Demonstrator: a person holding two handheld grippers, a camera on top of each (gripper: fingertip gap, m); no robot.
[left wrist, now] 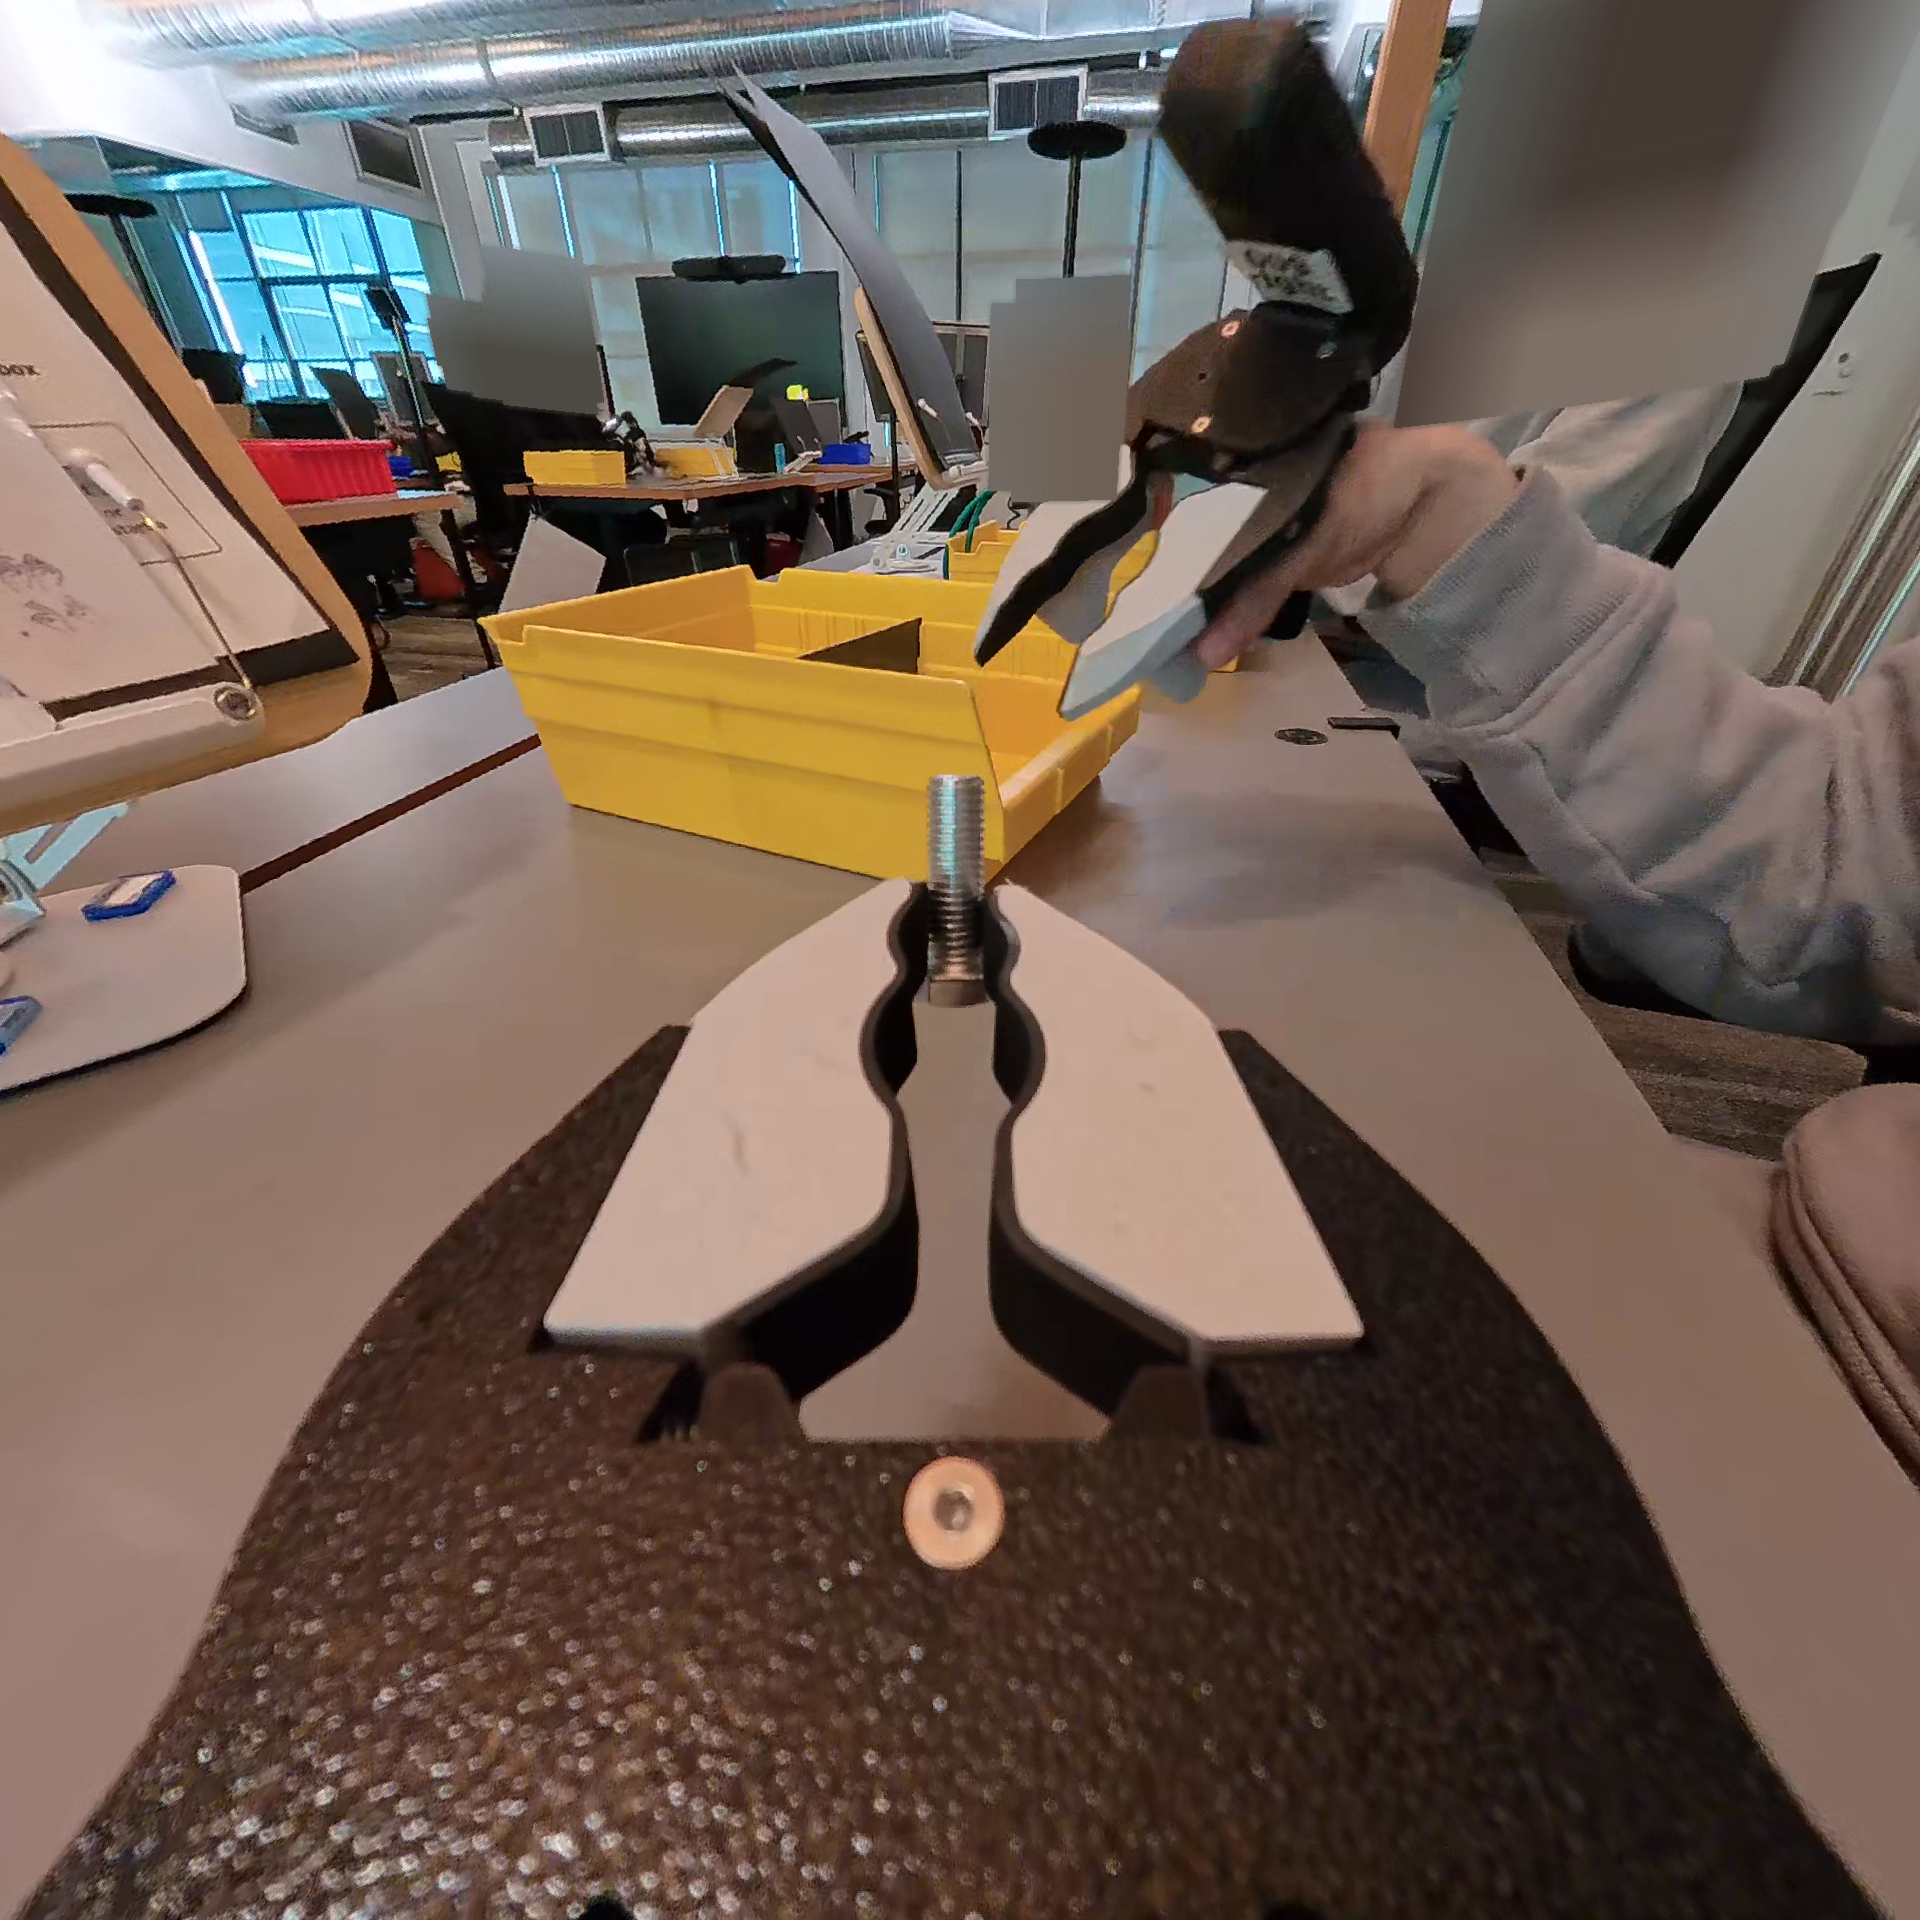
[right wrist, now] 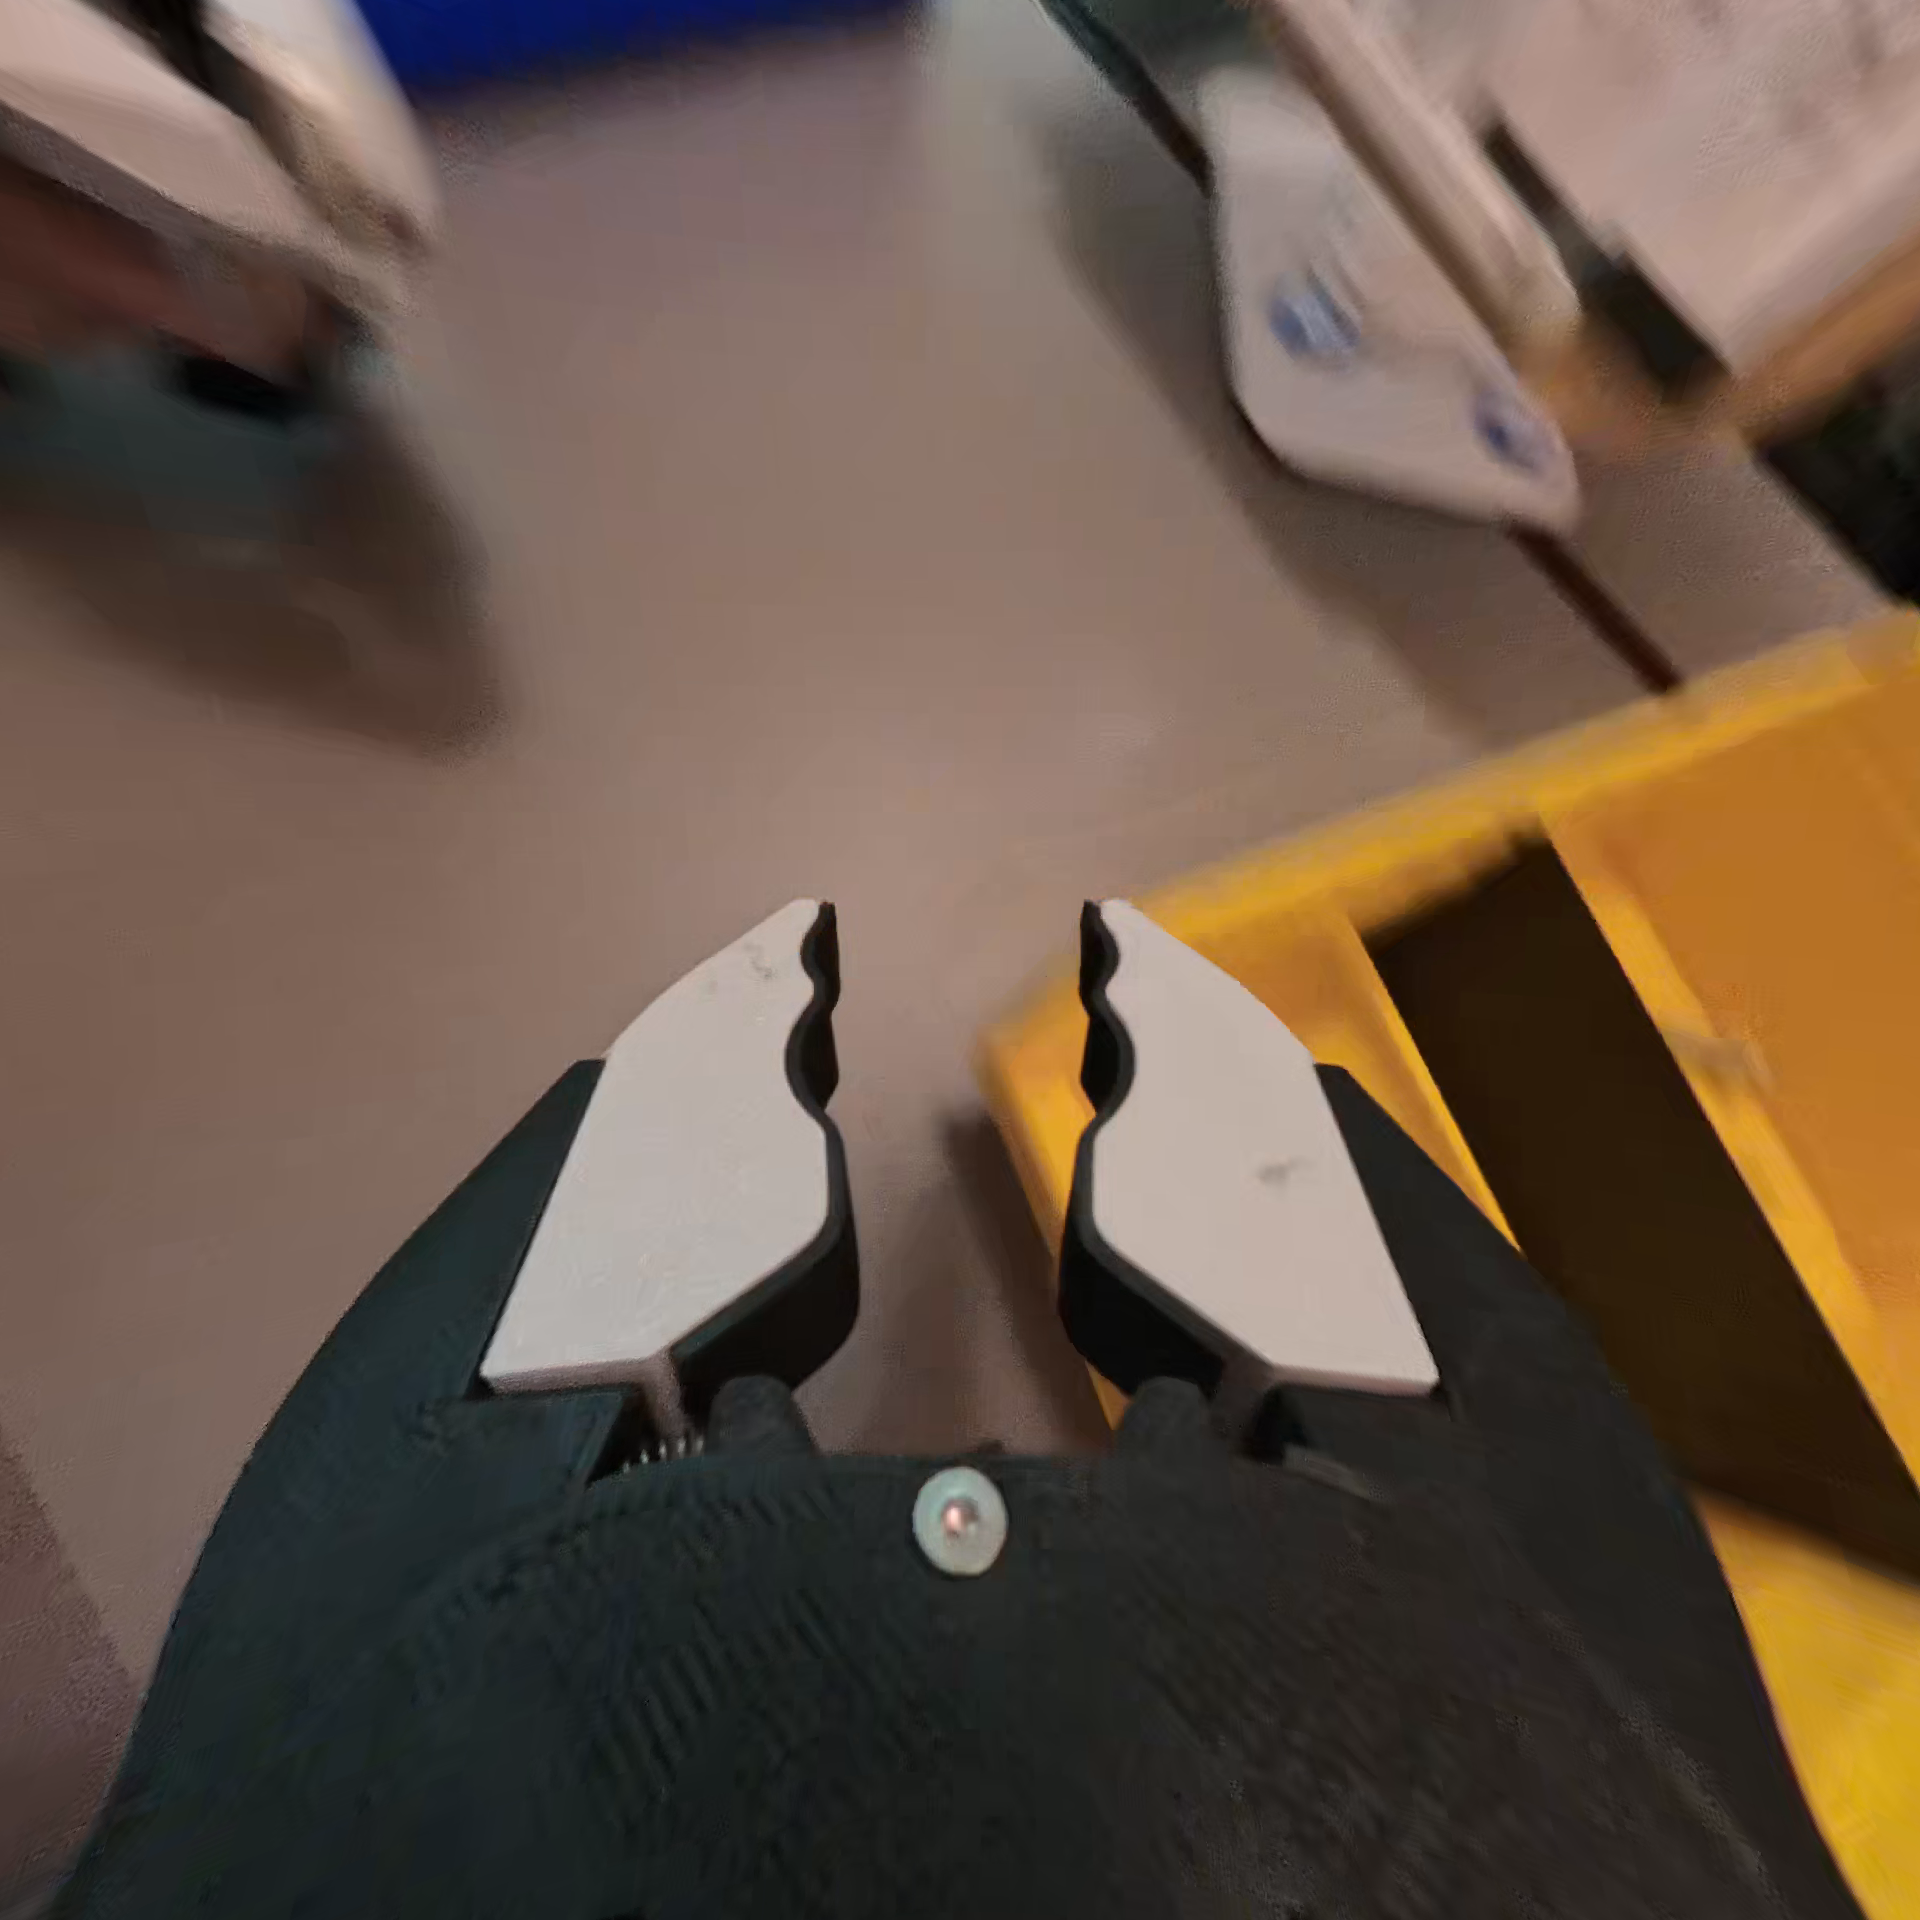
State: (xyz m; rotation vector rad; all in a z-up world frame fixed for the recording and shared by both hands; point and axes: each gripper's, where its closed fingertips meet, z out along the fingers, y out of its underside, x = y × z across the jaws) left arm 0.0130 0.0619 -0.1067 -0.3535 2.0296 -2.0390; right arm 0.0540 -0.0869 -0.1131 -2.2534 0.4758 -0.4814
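Observation:
In the left wrist view my left gripper (left wrist: pixel 956 902) is shut on a silver threaded bolt (left wrist: pixel 956 842). The bolt stands upright between the pads, its head down between the fingers and its threaded end sticking out above the tips. My right gripper (left wrist: pixel 1029 675) shows farther off, held in a person's hand over the near right corner of a yellow bin (left wrist: pixel 748 748). In the right wrist view my right gripper (right wrist: pixel 956 914) is open and empty, above the grey table (right wrist: pixel 779 675) at the corner of the yellow bin (right wrist: pixel 1299 914).
A white stand base (left wrist: pixel 114 966) with small blue items lies at the left; it also shows in the right wrist view (right wrist: pixel 1382 343). A tilted board on a stand (left wrist: pixel 135 520) is at the far left. A person's grey sleeve (left wrist: pixel 1662 748) crosses the right side.

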